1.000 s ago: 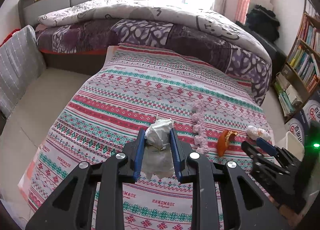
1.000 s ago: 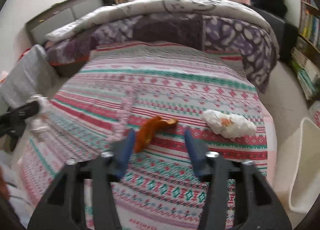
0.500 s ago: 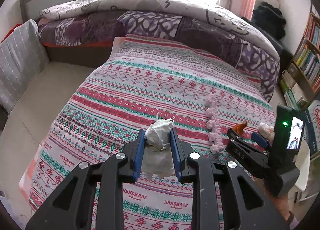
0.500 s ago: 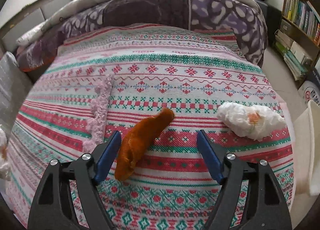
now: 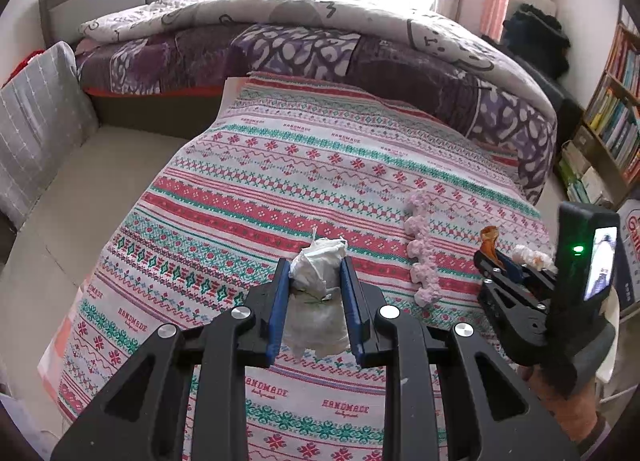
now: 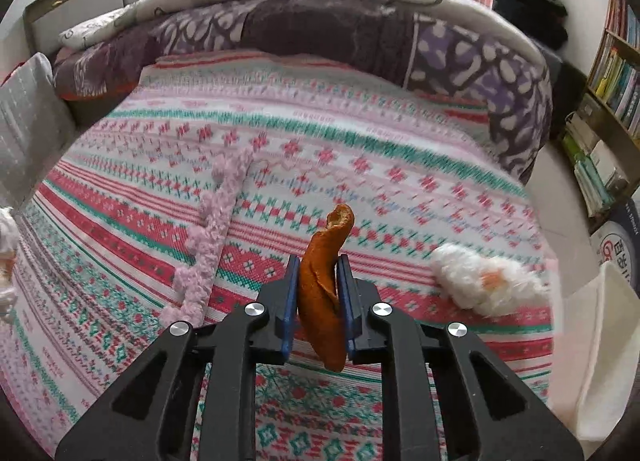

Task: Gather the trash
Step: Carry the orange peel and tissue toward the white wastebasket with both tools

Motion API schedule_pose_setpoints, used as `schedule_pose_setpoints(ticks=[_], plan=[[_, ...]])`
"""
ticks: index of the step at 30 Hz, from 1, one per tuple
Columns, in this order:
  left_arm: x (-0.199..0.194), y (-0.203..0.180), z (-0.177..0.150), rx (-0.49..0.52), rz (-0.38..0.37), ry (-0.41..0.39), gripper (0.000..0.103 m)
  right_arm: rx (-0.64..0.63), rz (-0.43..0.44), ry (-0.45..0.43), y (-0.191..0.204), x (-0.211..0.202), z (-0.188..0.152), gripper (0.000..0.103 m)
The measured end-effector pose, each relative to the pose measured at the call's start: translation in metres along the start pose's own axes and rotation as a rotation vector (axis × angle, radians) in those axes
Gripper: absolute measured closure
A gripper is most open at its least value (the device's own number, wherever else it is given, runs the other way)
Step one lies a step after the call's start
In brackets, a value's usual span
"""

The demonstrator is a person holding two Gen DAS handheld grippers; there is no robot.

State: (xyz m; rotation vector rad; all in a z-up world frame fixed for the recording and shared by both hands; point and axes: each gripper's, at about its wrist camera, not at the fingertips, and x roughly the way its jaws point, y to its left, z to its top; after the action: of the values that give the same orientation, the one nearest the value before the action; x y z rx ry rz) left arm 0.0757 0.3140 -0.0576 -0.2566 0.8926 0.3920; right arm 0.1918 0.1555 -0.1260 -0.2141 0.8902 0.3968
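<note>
My left gripper (image 5: 315, 269) is shut on a crumpled white tissue wad (image 5: 317, 273), held above the patterned bedspread (image 5: 280, 189). My right gripper (image 6: 318, 265) is shut on an orange-brown peel (image 6: 325, 261), which stands up between the blue pads, lifted off the bedspread (image 6: 360, 149). The right gripper also shows at the right of the left wrist view (image 5: 498, 261) with the peel (image 5: 489, 237) in it. A second white tissue with an orange stain (image 6: 484, 285) lies on the bedspread to the right of the peel, blurred; it shows in the left wrist view (image 5: 528, 253) too.
A pink crocheted strip (image 5: 422, 249) lies on the bedspread between the grippers; it shows in the right wrist view (image 6: 212, 229). A white bin (image 6: 600, 341) stands at the bed's right side. A rolled purple quilt (image 5: 320, 49) lies at the back. A bookshelf (image 5: 616, 117) stands right.
My right gripper moved in over the orange-brown peel, shut on it and lifted it off the bedspread. My left gripper still holds the tissue wad, with the view shifted slightly.
</note>
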Motion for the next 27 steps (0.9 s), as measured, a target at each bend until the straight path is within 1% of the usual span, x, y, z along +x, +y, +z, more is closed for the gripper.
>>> schedule_pose_setpoints(ticks=[9, 15, 20, 24, 27], plan=[[-0.025, -0.012, 0.006, -0.032, -0.027, -0.067, 0.077, -0.016, -0.019, -0.122, -0.018, -0.072, 0.023, 0.086], [-0.046, -0.025, 0.008, -0.038, -0.043, -0.119, 0.077, -0.008, -0.029, -0.198, -0.033, -0.116, 0.021, 0.086], [-0.062, -0.042, 0.007, -0.013, -0.058, -0.160, 0.077, 0.018, -0.030, -0.225, -0.050, -0.137, 0.010, 0.086], [-0.070, -0.058, 0.004, 0.000, -0.075, -0.170, 0.077, 0.033, -0.039, -0.246, -0.067, -0.147, 0.000, 0.086], [-0.072, -0.075, 0.000, 0.035, -0.086, -0.178, 0.077, 0.059, -0.044, -0.252, -0.083, -0.151, -0.006, 0.086]])
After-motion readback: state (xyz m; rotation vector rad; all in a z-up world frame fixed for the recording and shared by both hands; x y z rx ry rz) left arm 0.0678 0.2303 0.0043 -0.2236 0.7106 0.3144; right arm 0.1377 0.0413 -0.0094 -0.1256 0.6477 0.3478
